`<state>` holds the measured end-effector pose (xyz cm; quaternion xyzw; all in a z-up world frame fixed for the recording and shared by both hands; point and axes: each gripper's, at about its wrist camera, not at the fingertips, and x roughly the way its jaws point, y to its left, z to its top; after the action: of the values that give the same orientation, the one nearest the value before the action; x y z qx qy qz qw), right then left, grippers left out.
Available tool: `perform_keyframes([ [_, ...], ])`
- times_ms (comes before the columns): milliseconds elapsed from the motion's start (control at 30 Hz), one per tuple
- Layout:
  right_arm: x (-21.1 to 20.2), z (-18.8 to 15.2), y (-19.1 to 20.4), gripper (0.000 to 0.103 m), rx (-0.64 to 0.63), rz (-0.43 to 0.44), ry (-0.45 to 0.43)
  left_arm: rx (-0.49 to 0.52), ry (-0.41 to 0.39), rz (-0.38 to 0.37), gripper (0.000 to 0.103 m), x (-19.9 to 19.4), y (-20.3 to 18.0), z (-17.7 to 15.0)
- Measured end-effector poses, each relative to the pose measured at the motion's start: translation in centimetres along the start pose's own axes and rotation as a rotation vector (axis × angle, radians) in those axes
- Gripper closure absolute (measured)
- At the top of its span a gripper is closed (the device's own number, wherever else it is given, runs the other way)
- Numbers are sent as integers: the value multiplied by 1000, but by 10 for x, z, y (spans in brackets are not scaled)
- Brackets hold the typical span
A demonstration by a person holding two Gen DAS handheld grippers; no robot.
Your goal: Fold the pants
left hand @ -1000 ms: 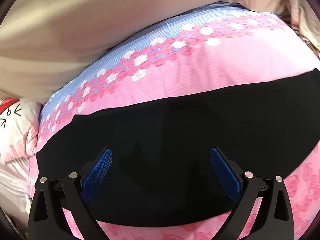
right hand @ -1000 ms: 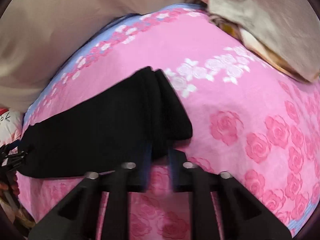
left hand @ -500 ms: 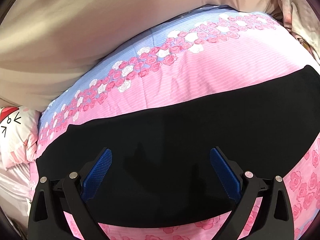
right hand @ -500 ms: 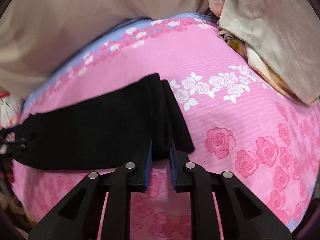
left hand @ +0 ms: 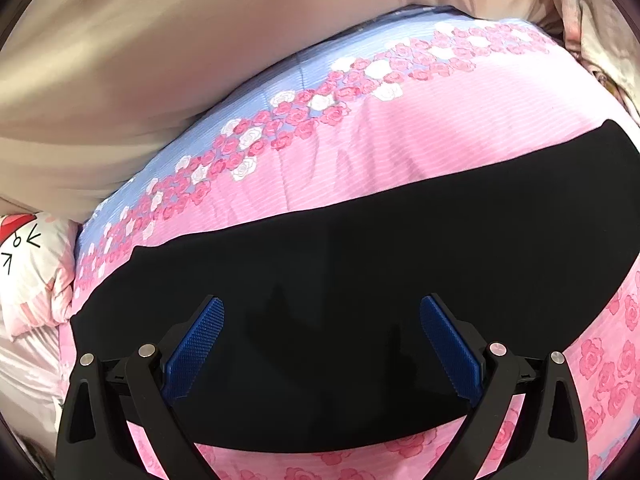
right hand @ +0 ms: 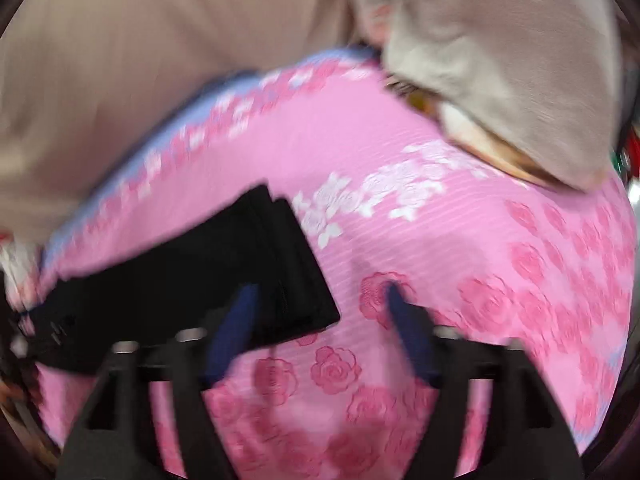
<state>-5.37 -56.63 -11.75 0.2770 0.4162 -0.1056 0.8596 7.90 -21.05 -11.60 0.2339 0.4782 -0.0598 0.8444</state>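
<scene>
My left wrist view shows the black pants (left hand: pixel 360 280) spread flat across the pink rose bedspread (left hand: pixel 400 152); only my blurred right view shows their stacked end (right hand: pixel 288 264). My left tongs (left hand: pixel 322 344) gape wide over the fabric, holding nothing. My right tongs (right hand: pixel 320 332) stand open, empty, straddling that end's corner.

You see the black pants (left hand: pixel 360 280) lying flat on the bed as one long, narrow band, legs stacked together. The layered end (right hand: pixel 296 272) lies with its edges slightly offset. No hand-held gripper holds the fabric.
</scene>
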Motion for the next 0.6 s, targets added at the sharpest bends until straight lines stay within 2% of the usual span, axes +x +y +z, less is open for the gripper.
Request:
perform_keyframes([
  [67, 14, -5, -7, 29, 43, 21, 48, -8, 9, -2, 5, 1, 4, -3],
  [167, 36, -12, -2, 40, 63, 82, 76, -16, 27, -4, 5, 1, 11, -10],
  [300, 41, -10, 17, 40, 38, 35, 25, -17, 35, 9, 5, -1, 20, -20],
  [367, 47, -9, 18, 72, 55, 54, 41, -34, 45, 13, 5, 0, 28, -27],
  [400, 51, -9, 20, 80, 67, 66, 51, -47, 52, 15, 5, 0, 34, -32],
  [433, 52, -8, 23, 84, 65, 70, 45, -58, 60, 18, 5, 1, 39, -37],
  [500, 49, -7, 33, 85, 56, 81, 52, -83, 73, 26, 5, 3, 52, -46],
  [600, 26, 4, 60, 85, 36, 81, 7, -135, 89, 44, 5, 3, 80, -62],
])
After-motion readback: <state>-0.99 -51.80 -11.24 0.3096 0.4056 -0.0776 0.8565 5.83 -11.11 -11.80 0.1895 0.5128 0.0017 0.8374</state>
